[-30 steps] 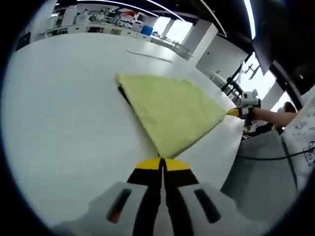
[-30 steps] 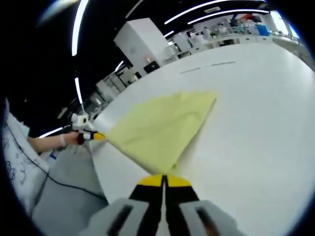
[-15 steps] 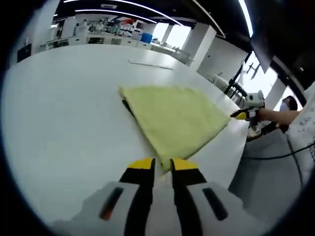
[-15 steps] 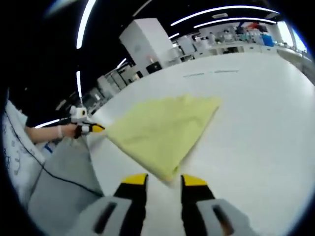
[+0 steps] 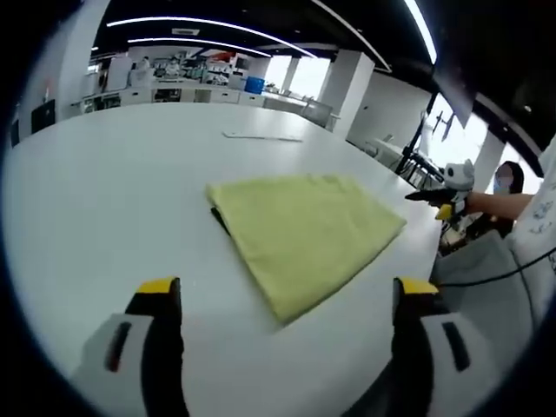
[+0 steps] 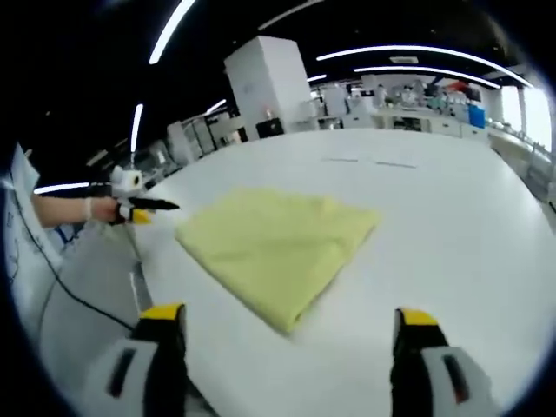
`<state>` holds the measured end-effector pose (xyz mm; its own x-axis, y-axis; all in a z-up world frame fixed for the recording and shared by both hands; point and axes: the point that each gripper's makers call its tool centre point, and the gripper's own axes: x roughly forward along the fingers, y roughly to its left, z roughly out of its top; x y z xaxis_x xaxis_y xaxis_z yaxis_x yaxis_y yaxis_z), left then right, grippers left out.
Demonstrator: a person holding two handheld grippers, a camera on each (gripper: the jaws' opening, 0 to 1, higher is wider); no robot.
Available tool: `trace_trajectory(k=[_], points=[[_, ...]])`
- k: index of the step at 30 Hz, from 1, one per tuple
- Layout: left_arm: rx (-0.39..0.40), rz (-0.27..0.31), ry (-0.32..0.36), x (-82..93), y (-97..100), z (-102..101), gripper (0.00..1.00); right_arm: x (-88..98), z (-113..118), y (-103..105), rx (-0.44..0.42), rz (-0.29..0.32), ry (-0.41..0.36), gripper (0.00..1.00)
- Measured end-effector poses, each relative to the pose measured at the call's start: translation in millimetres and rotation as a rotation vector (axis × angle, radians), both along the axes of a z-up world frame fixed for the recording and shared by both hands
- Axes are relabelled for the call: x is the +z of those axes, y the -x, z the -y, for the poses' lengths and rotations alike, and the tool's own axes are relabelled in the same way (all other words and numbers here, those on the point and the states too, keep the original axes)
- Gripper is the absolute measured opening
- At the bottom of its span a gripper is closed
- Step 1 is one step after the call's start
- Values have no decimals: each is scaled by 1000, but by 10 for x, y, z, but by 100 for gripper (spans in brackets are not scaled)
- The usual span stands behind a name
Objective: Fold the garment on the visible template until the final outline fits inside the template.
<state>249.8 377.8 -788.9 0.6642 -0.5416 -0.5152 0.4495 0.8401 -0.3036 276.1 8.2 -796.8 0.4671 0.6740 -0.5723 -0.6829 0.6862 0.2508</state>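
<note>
A yellow garment (image 5: 300, 234), folded into a flat, roughly four-sided pad, lies on the white table (image 5: 104, 200). A thin dark strip (image 5: 217, 217) peeks out under its left edge. My left gripper (image 5: 287, 288) is wide open, its yellow-tipped jaws standing either side of the pad's near corner without touching it. In the right gripper view the garment (image 6: 274, 243) lies just ahead of my right gripper (image 6: 288, 315), which is also wide open and holds nothing. Each gripper shows in the other's view, off a side corner of the cloth: right gripper (image 5: 445, 198), left gripper (image 6: 139, 208).
The table's edge (image 5: 426, 252) runs close past the garment's right corner, with grey floor beyond. A person (image 5: 512, 187) stands there, and a dark cable (image 5: 486, 278) hangs. Faint marks (image 5: 261, 136) lie on the far table. Lab benches (image 5: 174, 87) line the back.
Both grippers were shut on corners of the garment, then opened wide and let go. The cloth now lies flat, and both cameras have pulled back a little.
</note>
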Motion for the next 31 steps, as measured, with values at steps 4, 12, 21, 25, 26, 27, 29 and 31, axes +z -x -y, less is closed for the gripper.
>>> trace_trajectory(k=[4, 12, 21, 25, 26, 27, 29, 31], points=[[30, -18, 18, -60, 54, 31, 99, -16, -23, -11, -5, -14, -33, 100], [67, 3, 10, -160, 61, 55, 99, -80, -177, 73, 25, -56, -28, 100], [86, 67, -53, -97, 91, 9, 99, -127, -187, 217, 33, -68, -12, 100], [96, 76, -49, -60, 131, 18, 99, -91, -229, 226, 0, -64, -48, 100], [93, 83, -56, -55, 123, 16, 99, -103, -235, 235, 0, -64, -47, 100], [94, 88, -62, -56, 112, 9, 98, -122, -241, 243, 0, -66, -44, 100], [95, 87, -74, -77, 100, -9, 98, -163, -255, 282, 4, -72, -35, 100], [86, 87, -74, -92, 108, 7, 98, -169, -266, 304, 5, -72, -29, 100]])
